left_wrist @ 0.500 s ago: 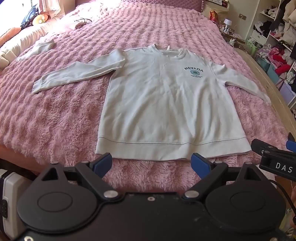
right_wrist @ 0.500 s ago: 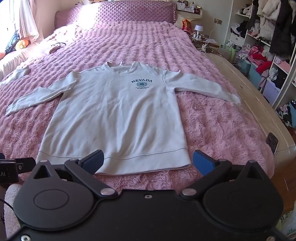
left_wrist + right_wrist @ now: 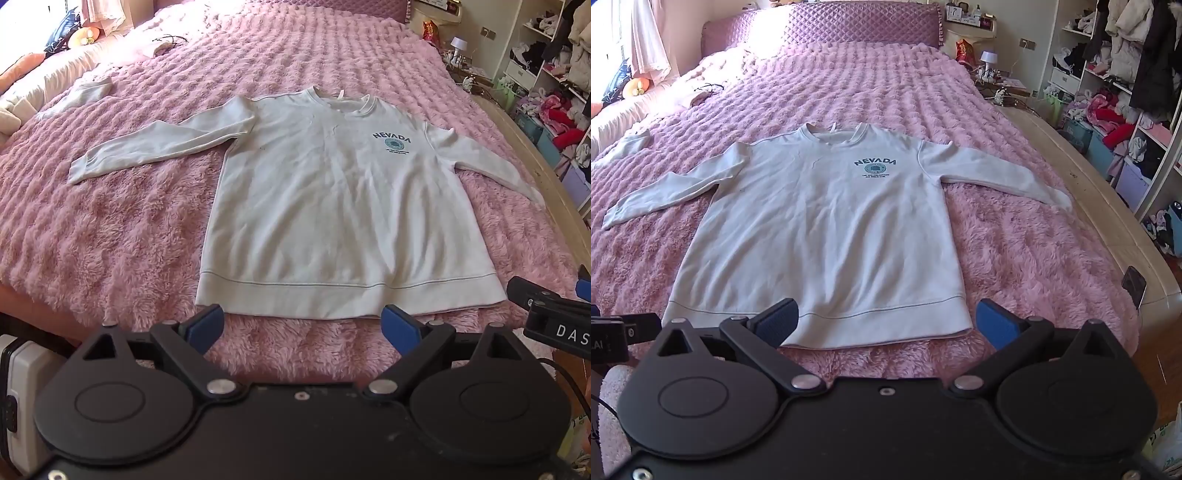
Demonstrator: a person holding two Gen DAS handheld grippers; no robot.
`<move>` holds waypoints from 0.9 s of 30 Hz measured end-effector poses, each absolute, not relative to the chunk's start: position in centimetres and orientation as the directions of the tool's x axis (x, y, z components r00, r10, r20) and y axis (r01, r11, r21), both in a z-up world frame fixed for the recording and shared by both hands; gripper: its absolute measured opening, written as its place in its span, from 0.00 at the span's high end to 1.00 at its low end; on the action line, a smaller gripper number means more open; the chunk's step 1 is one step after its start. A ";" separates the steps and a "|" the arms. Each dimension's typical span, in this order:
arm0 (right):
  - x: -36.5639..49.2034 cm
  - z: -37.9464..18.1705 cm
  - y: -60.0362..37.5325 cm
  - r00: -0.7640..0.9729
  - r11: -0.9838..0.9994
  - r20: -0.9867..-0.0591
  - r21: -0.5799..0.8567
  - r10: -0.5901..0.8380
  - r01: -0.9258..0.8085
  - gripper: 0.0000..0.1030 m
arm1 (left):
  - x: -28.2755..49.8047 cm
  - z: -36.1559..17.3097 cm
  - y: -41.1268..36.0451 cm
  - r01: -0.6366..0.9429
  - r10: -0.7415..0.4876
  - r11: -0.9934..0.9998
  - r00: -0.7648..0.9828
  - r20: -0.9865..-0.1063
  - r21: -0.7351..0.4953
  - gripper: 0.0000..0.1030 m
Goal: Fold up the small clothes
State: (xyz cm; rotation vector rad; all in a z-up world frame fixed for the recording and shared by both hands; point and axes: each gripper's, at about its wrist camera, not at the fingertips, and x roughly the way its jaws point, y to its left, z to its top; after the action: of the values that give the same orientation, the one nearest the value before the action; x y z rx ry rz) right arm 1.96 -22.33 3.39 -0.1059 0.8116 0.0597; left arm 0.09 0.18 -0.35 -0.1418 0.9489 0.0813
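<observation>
A white long-sleeved sweatshirt [image 3: 343, 206] [image 3: 827, 229] with a NEVADA print lies flat and face up on the pink fluffy bed cover [image 3: 110, 229] [image 3: 1015, 251], both sleeves spread sideways. Its hem is nearest to me. My left gripper [image 3: 303, 326] hangs open just in front of the hem, nothing between its blue pads. My right gripper [image 3: 886, 323] is open too, over the hem's right part, its left pad [image 3: 777, 321] above the band. Part of the right gripper [image 3: 546, 314] shows at the right edge of the left wrist view.
Another pale garment [image 3: 79, 96] [image 3: 626, 146] lies at the bed's left side near pillows. A quilted purple headboard [image 3: 827, 26] is at the far end. Shelves crammed with clothes [image 3: 1115, 92] stand on the right past the bed's beige frame [image 3: 1108, 229].
Both grippers have come a little nearer the bed, so the sweatshirt's hem sits slightly lower in each view. Their jaws stay wide.
</observation>
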 end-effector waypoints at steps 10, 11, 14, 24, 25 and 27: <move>1.9 3.3 -22.4 0.688 0.993 -0.726 -0.074 0.012 -0.096 0.00 | -0.1 -0.2 0.4 -0.143 0.011 0.986 0.583 -0.813 -0.089 0.08; 1.8 3.3 -22.4 0.687 0.993 -0.726 -0.073 0.013 -0.095 0.00 | -0.2 -0.1 0.3 -0.143 0.011 0.986 0.582 -0.813 -0.089 0.08; 1.9 3.4 -22.1 0.687 0.993 -0.727 -0.073 0.012 -0.095 0.00 | -0.1 -0.1 0.3 -0.145 0.013 0.986 0.581 -0.814 -0.088 0.08; 1.9 3.3 -22.1 0.687 0.993 -0.727 -0.073 0.014 -0.097 0.00 | -0.2 0.0 0.3 -0.149 0.014 0.985 0.580 -0.814 -0.089 0.08; 2.1 3.2 -22.0 0.687 0.993 -0.727 -0.074 0.013 -0.097 0.00 | -0.2 0.0 0.3 -0.149 0.014 0.985 0.580 -0.814 -0.089 0.08; 2.0 3.2 -21.9 0.689 0.992 -0.725 -0.074 0.013 -0.097 0.00 | -0.1 0.0 0.3 -0.149 0.013 0.985 0.580 -0.814 -0.091 0.08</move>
State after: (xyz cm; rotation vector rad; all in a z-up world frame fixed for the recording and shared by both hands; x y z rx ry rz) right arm 2.02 -21.92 3.16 -0.1099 0.8093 0.0616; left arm -0.14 0.29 0.00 -0.1553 0.9478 0.0954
